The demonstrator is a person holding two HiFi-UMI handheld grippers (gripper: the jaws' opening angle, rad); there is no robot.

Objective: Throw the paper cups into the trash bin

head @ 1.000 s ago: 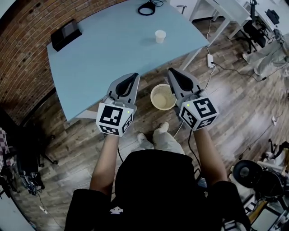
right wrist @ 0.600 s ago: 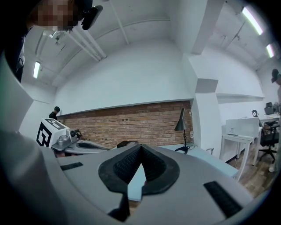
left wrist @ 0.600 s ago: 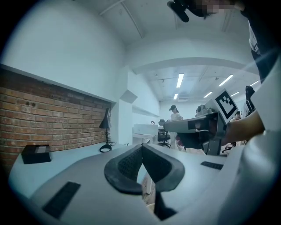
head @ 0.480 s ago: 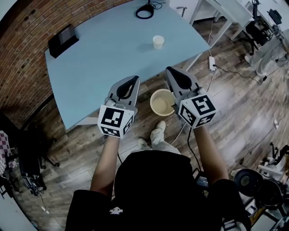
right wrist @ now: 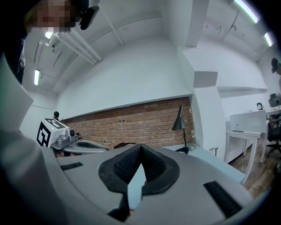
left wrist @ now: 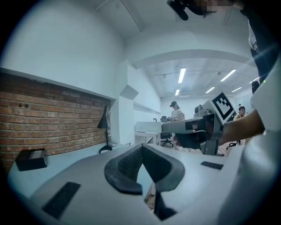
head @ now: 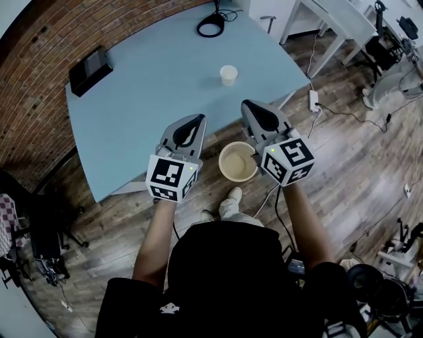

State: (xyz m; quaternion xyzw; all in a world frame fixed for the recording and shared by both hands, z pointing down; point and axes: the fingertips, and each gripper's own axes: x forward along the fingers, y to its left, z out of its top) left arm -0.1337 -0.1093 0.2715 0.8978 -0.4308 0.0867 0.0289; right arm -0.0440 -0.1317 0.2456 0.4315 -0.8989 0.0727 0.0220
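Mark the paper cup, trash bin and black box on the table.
paper cup [head: 229, 74], head view, middle of the cup
trash bin [head: 223, 157], head view, left rim
black box [head: 89, 69], head view, top face

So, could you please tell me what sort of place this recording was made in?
Most likely an open office or lab workspace: a large blue table stands beside a brick wall, white desks with office chairs fill the room beyond, and strip lights run along the ceiling.
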